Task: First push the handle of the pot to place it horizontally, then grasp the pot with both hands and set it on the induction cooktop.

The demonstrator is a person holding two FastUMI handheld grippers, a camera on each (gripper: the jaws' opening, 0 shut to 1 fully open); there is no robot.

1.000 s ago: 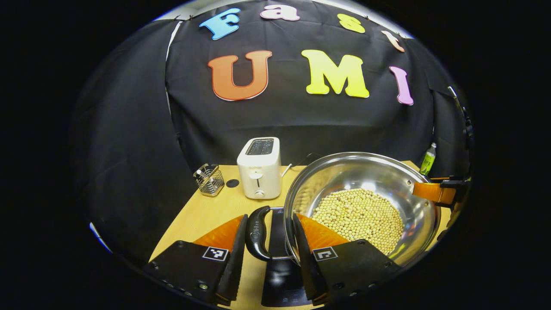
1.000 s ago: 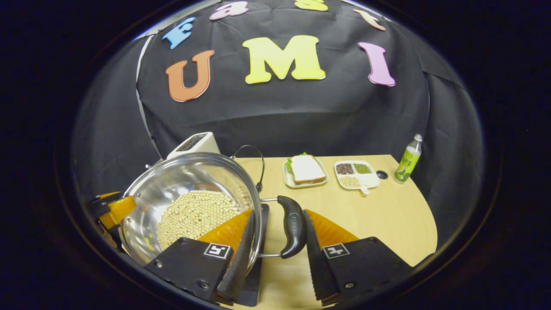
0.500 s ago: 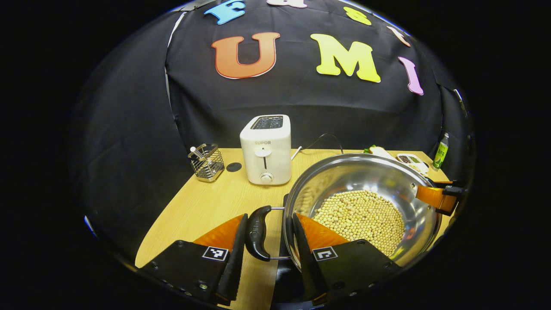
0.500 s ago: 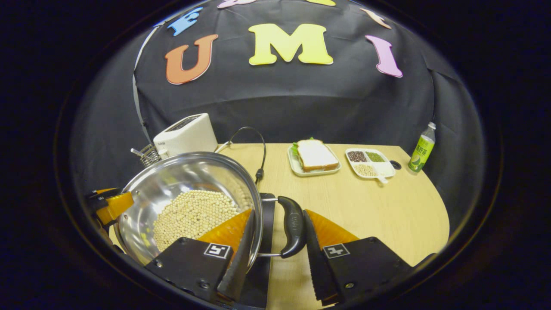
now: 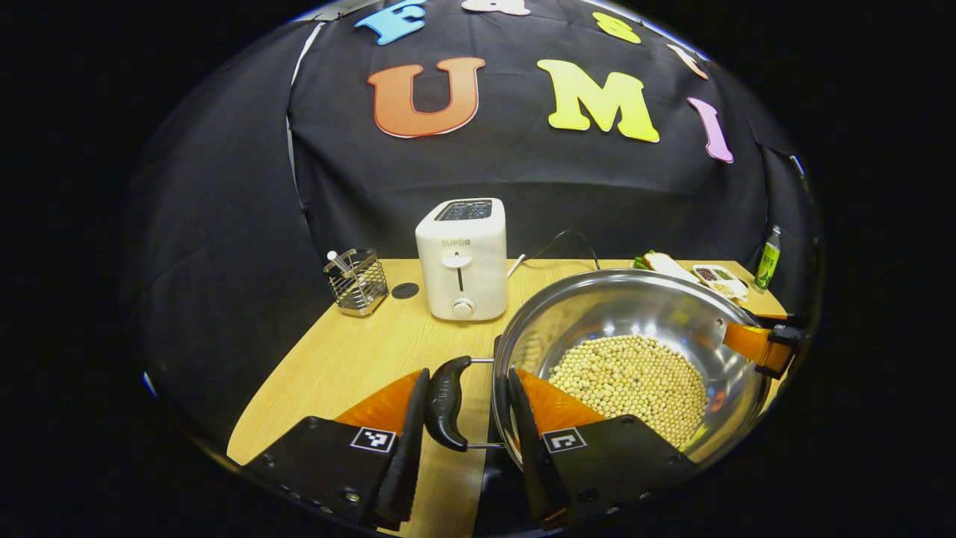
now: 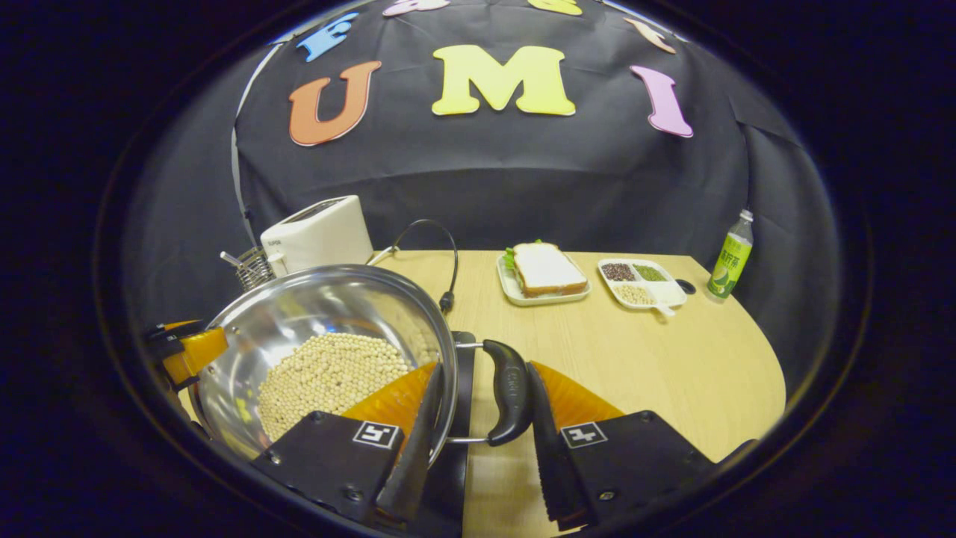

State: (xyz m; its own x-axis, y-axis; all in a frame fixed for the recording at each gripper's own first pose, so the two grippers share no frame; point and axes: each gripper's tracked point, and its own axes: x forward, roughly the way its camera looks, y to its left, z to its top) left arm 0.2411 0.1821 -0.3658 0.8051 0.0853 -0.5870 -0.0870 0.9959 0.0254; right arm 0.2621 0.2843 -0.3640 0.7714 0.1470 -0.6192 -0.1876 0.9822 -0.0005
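- Pot (image 5: 627, 351) w/ pale beans (image 5: 627, 377) sat low in both views, over the dark induction cooktop (image 6: 464, 359), which peeked out under its rim; whether the base touched the glass yet couldn't be told.
- Left gripper (image 5: 464, 441): fingers (image 5: 407, 441) straddled the pot's left black handle (image 5: 446, 401), one outside it, the other inside the pot rim. Gap showed on the pot side, so a firm pinch couldn't be confirmed.
- Right gripper (image 6: 478, 441): same setup on the right black handle (image 6: 509, 390); outer finger touched the handle, inner one sat inside the rim. Looked like a hook-and-carry hold, not a full clamp.
- Step in hand, as judged: final lowering onto the cooktop. To do it well: keep both sides level so the beans don't slide, come straight down, centre the base on the glass, and only spread the fingers once the weight is off them.
- Vs 1 s ago: the views had dropped and tilted. More counter (image 5: 358, 359) was showing; the toaster (image 5: 461, 258) and wire holder (image 5: 357, 280) sat higher in the left gripper view; the cooktop panel seen between the left fingers then was now mostly hidden under the pot.
- Vs 0.5 s ago: barely any shift, so the descent seemed nearly finished.
- Far right: sandwich tray (image 6: 544, 280), divided dish (image 6: 641, 282), green bottle (image 6: 730, 258) stayed put.
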